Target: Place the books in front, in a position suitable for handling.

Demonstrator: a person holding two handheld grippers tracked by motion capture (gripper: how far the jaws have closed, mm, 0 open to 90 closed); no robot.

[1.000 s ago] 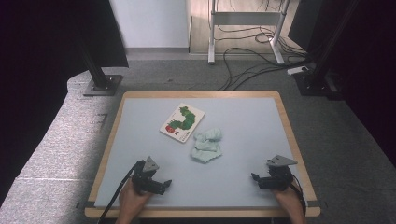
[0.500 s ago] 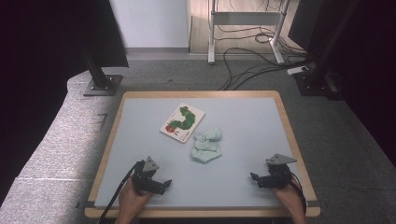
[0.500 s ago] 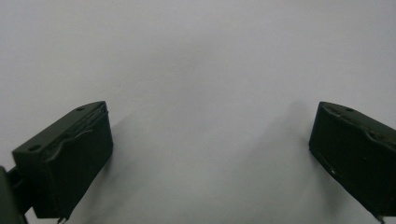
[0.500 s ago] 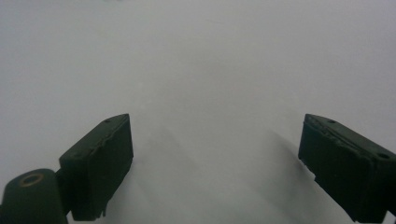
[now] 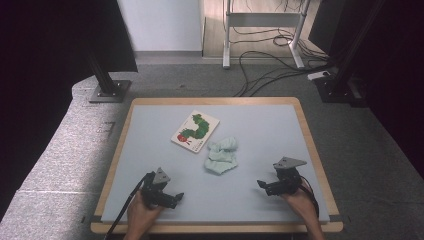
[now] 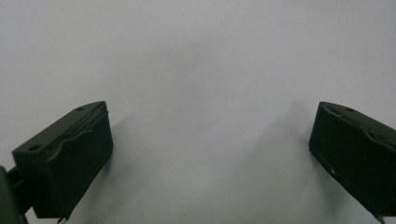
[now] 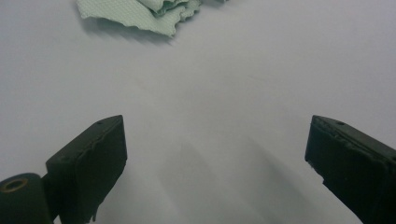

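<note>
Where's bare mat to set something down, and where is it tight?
Free: the near strip between the left gripper and right gripper, the far right corner of the table, and the left side beside the caterpillar card. Tight: mid-table, where the crumpled green cloth lies close beside the card.

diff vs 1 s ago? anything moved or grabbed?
The right gripper has shifted slightly toward the crumpled green cloth, and its jaws have just been opening a little further, with nothing between them. Nothing was taken hold of or let go. The left gripper sits where it was, open and empty. The cloth and the caterpillar picture board lie as before on the table.
</note>
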